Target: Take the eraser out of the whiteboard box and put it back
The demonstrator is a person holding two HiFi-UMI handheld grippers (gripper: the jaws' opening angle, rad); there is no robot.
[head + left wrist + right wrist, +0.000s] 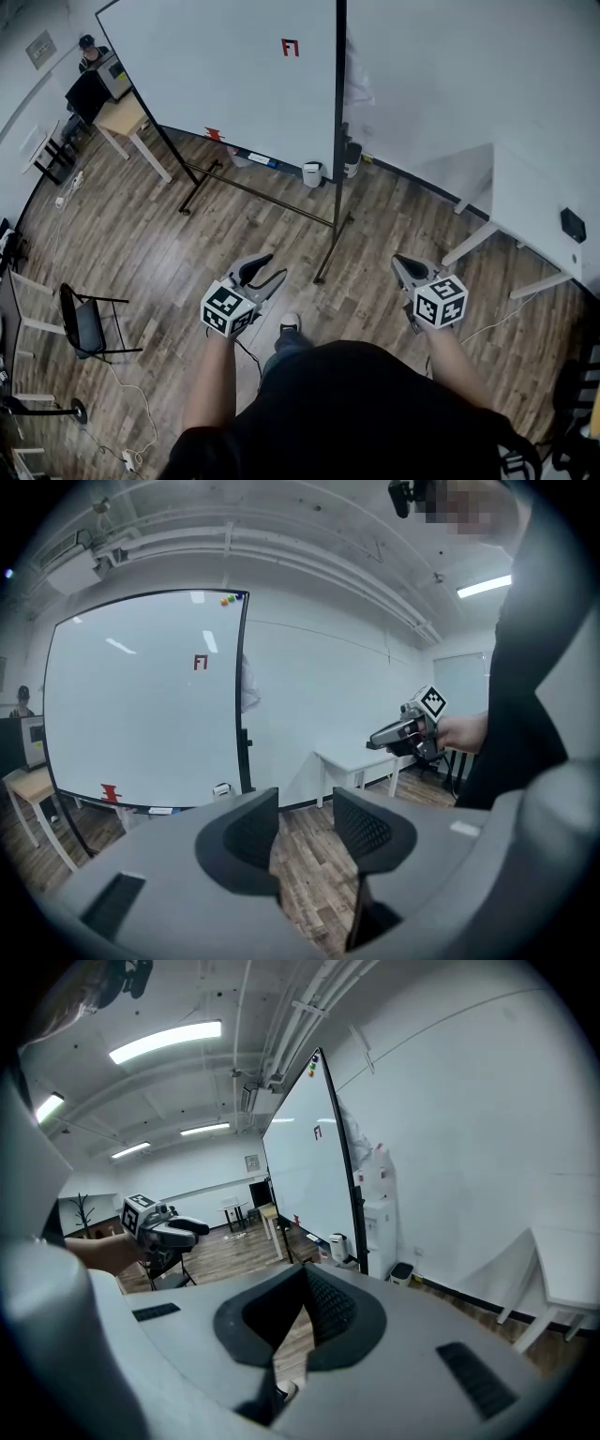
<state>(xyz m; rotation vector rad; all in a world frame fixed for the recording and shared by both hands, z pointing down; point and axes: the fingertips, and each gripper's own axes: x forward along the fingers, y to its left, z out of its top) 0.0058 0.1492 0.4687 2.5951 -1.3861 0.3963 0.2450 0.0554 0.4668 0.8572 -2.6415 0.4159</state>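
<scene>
Left gripper view: claw (306,808) apart, empty

Large white whiteboard on black stand (225,75) ahead on wood-plank floor (234,234); white rectangular bench (539,202) right; black folding chair (84,323) left.

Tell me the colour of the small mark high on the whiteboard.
The mark is red; the head view shows it best.
</scene>
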